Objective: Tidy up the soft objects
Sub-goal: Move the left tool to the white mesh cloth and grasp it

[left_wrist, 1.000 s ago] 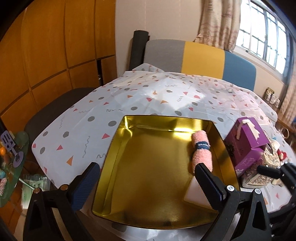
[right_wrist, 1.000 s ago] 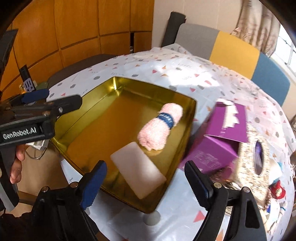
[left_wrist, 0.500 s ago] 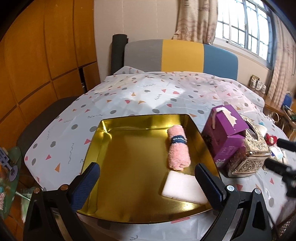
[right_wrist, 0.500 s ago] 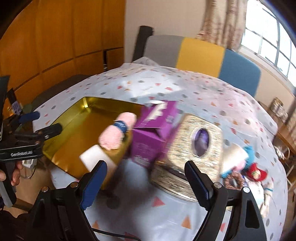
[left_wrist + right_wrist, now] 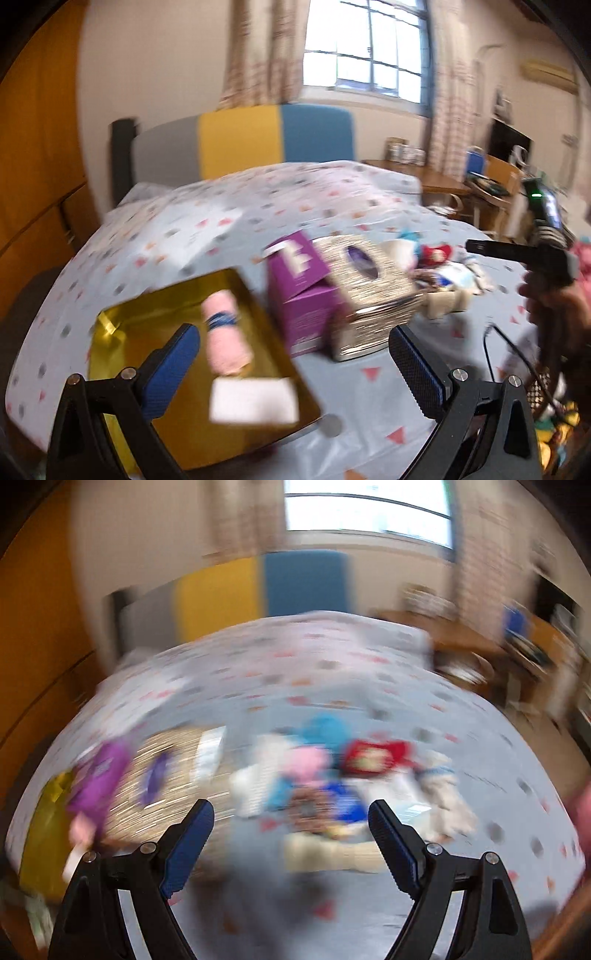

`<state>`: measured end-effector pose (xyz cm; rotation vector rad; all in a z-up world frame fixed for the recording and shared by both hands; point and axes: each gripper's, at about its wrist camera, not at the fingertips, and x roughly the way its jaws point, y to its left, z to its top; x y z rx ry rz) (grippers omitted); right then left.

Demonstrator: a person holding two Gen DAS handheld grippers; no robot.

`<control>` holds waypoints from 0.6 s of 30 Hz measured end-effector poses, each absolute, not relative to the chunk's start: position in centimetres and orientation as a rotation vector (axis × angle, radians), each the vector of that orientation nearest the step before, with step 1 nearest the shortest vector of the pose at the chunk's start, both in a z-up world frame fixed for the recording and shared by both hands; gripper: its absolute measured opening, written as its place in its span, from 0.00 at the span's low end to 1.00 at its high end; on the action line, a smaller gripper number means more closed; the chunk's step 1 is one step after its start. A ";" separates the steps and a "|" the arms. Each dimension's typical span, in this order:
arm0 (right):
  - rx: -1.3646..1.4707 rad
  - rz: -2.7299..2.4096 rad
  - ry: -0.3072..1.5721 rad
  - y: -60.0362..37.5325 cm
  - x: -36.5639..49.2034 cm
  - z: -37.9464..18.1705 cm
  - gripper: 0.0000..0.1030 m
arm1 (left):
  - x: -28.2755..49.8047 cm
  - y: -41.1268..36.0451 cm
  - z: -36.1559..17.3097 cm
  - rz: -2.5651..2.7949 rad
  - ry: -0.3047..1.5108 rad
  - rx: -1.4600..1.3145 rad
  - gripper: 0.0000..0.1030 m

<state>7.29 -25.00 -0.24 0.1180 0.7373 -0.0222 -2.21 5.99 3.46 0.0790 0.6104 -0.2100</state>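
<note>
A gold tray [image 5: 122, 325] sits at the table's near left. It holds a rolled pink towel [image 5: 224, 332] with a blue band and a white sponge [image 5: 255, 400]. My left gripper [image 5: 295, 365] is open and empty above the tray's right edge. My right gripper [image 5: 291, 834] is open and empty, above a blurred pile of soft toys [image 5: 332, 771]: pink, blue, red and cream pieces. The right gripper also shows in the left wrist view [image 5: 491, 248], held in a hand over the pile.
A purple box [image 5: 299, 291] and a glittery tissue box [image 5: 369, 291] stand between the tray and the toys [image 5: 432, 258]. The patterned tablecloth [image 5: 258, 221] covers the table. A grey, yellow and blue chair back [image 5: 258, 136] stands behind it.
Both views have swung right. The right gripper has moved from over the tray to over the toy pile. The left gripper now faces the tray's right edge and the boxes.
</note>
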 end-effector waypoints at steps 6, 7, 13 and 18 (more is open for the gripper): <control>0.243 -0.261 0.767 -32.4 8.0 -2.8 0.85 | 0.8 0.8 4.4 -0.357 0.658 0.142 0.99; 0.253 -0.270 0.765 -33.2 7.8 -3.2 0.85 | 1.2 0.0 4.6 -0.375 0.663 0.147 0.99; 0.417 -0.247 0.748 -35.8 7.1 -3.9 0.85 | 5.7 -7.2 5.2 -0.476 0.732 0.215 0.78; 0.427 -0.204 0.720 -35.3 7.0 -3.5 0.85 | 11.2 -13.0 3.5 -0.510 0.845 0.244 0.66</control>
